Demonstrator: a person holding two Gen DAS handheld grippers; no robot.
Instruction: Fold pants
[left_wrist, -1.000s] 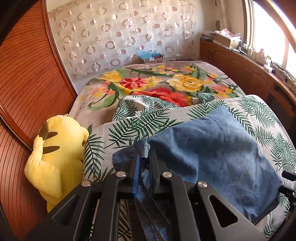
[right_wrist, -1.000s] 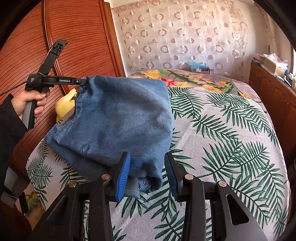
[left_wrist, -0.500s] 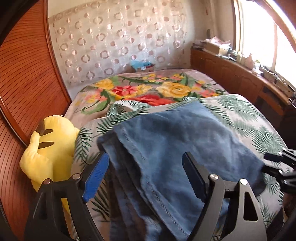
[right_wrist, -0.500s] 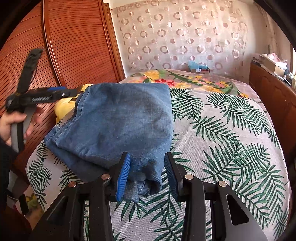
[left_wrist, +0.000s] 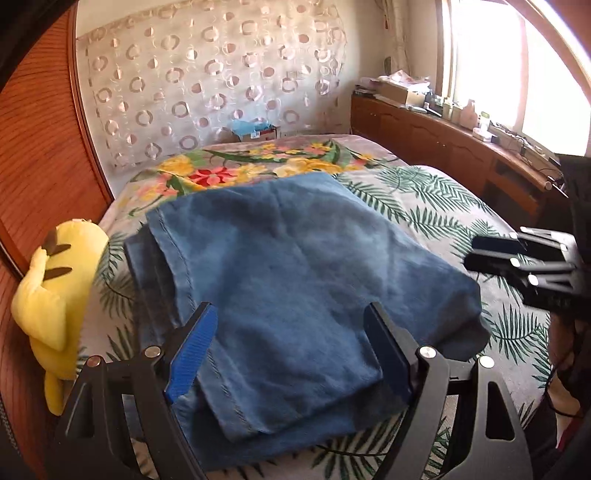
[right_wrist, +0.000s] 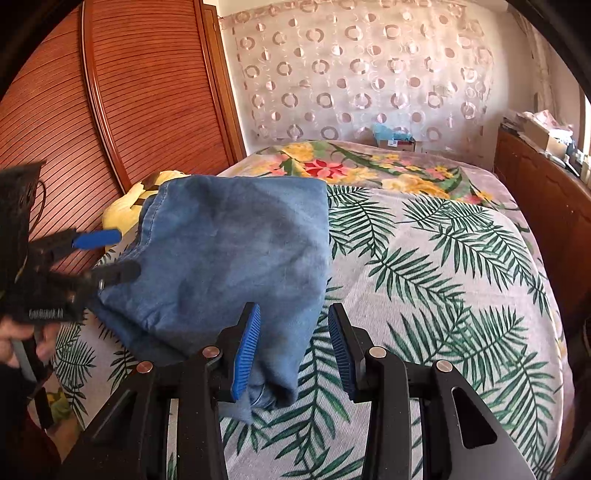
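Your pants (left_wrist: 295, 280) are lying folded into a thick squarish bundle on the bed (right_wrist: 443, 280), on the palm-leaf cover, w/ the yellow plush toy (left_wrist: 55, 295) just beside them at the wood-panel side.

Left tongs (left_wrist: 291, 350) have just been opening; they now stand wide over the near edge of the denim, pads clear of the cloth, nothing gripped. Right tongs (right_wrist: 293, 350) sit part-open at the bundle's corner: cloth lies btwn the pads and against the left one, but there's a clear gap to the right pad, so I read that as no pinch.

Handling, as a judgement: it's blue denim, soft but w/ some body, several layers deep, so fairly heavy for cloth and likely to sag or slide apart if you lift by the top layer only. Matte, slightly fuzzy weave, not slippery; stitched hems and seams along the left edge are the firmest spots. Take hold at a seam or folded edge, catching all layers, one corner per tong. The cover beneath looks ribbed and soft, so it may drag along.
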